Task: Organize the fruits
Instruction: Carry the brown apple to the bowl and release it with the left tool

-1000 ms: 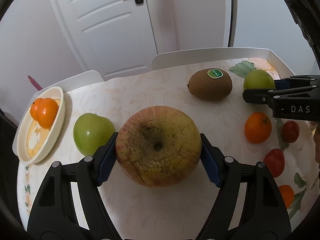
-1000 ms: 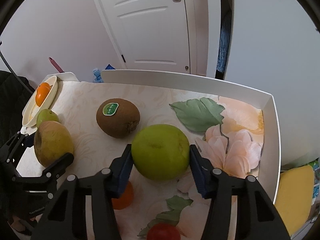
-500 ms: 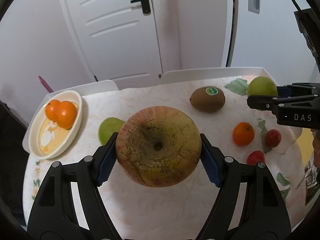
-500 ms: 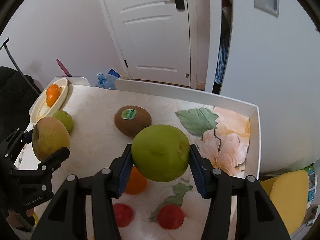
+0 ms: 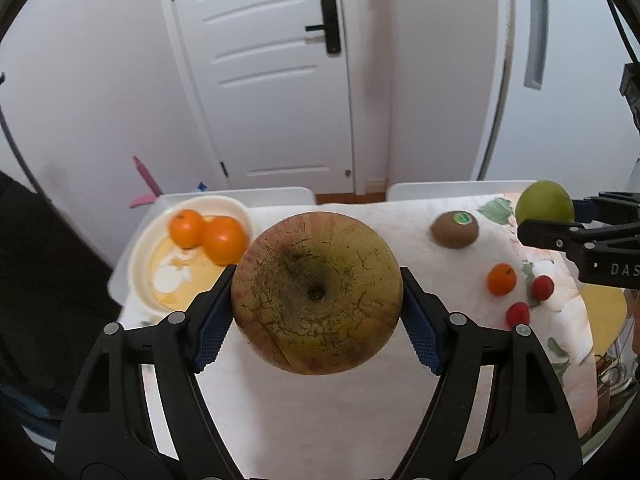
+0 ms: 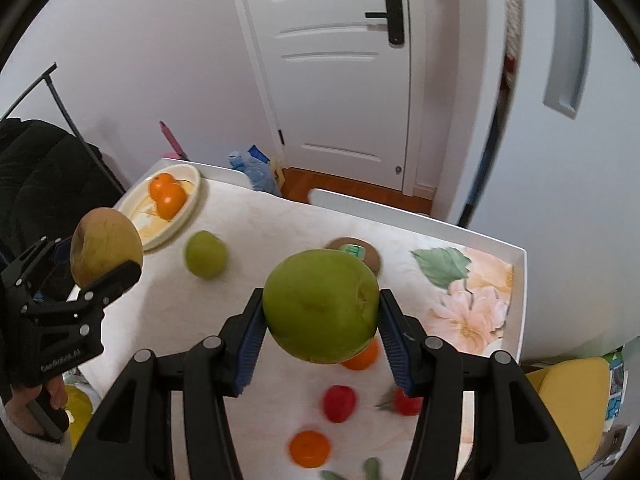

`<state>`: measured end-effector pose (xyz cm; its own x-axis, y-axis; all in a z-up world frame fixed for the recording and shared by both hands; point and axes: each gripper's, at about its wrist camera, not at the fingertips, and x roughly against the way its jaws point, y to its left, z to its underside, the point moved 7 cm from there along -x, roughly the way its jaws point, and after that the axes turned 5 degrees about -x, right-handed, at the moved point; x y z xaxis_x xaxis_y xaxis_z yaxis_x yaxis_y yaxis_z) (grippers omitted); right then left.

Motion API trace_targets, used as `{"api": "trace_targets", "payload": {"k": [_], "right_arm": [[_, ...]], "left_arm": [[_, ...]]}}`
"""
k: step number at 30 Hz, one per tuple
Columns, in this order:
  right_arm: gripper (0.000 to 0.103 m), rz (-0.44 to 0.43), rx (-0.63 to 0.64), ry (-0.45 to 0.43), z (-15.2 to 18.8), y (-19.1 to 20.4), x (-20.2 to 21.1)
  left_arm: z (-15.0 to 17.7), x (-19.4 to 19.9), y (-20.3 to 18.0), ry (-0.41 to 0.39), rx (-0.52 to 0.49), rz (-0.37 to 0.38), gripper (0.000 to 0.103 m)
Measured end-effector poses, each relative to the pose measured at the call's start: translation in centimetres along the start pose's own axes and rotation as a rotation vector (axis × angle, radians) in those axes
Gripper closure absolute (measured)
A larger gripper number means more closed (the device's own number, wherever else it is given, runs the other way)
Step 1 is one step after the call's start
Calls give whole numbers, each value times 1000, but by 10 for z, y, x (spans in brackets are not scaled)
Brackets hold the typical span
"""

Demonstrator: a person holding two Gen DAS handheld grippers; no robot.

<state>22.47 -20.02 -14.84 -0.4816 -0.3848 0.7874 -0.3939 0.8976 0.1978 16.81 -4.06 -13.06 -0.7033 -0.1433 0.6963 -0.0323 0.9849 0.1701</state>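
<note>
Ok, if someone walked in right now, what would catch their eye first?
Two big fruits held in the air: the left gripper clamps a cracked, russet apple, and the right gripper holds a green apple above the floral tablecloth. Next, the cream plate at the table's far left corner, with two oranges.

Three apples [image 6: 320,306], four oranges [image 6: 168,199], one kiwi [image 5: 455,229].

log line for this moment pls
left gripper: shut on brown apple | right gripper: shut on green apple | plate: two oranges
</note>
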Motion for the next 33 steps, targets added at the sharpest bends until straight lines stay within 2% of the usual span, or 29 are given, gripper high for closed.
{"api": "trace_targets", "payload": {"k": [10,16,26,33], "right_arm": [[53,-42,-5,6,-14,80,-4],[53,-42,-5,9,-25,129,-20],[53,-32,-37,31,-38,190,-66],[53,-17,-61,55,-39,218,-107]], "left_arm": [[1,11,84,-8,25,-7,22],[2,1,132,-2,13,-3,22],[14,-48,201,31,-12,38,22],[25,-95,227,60,-24,78,22]]}}
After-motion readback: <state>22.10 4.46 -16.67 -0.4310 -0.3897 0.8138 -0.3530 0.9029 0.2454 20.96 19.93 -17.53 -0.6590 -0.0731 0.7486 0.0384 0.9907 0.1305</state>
